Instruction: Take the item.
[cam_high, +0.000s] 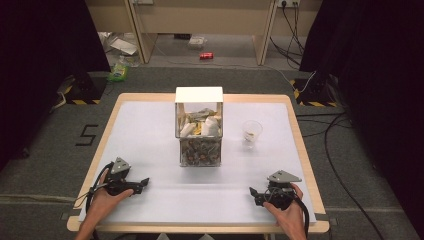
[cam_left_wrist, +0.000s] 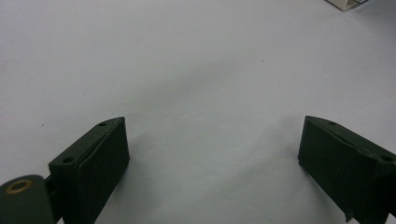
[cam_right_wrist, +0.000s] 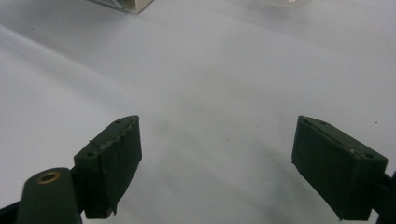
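Looks like the very start here, nothing is picked up yet. Both grippers sit low at the near edge of the white table (cam_high: 150, 125), jaws spread wide and empty. The left gripper (cam_high: 143, 183) points inward toward the middle, and the right gripper (cam_high: 253, 192) mirrors it from the other side. In both gripper views there's just bare tabletop between the fingers (cam_left_wrist: 95, 158), nothing touching them.

The stuff to work with is well ahead of the fingertips: a clear box (cam_high: 199, 132) with a white lid, stacked in two levels, pale packets in the upper part and darker bits below. A small clear plastic cup (cam_high: 251, 131) stands just beside it, forward of the right gripper and apart from the box.

My guess is the next move is a reach forward, probably the right one going for the cup since it's closer. It's flimsy and see-through, so a gentle squeeze on the wall.
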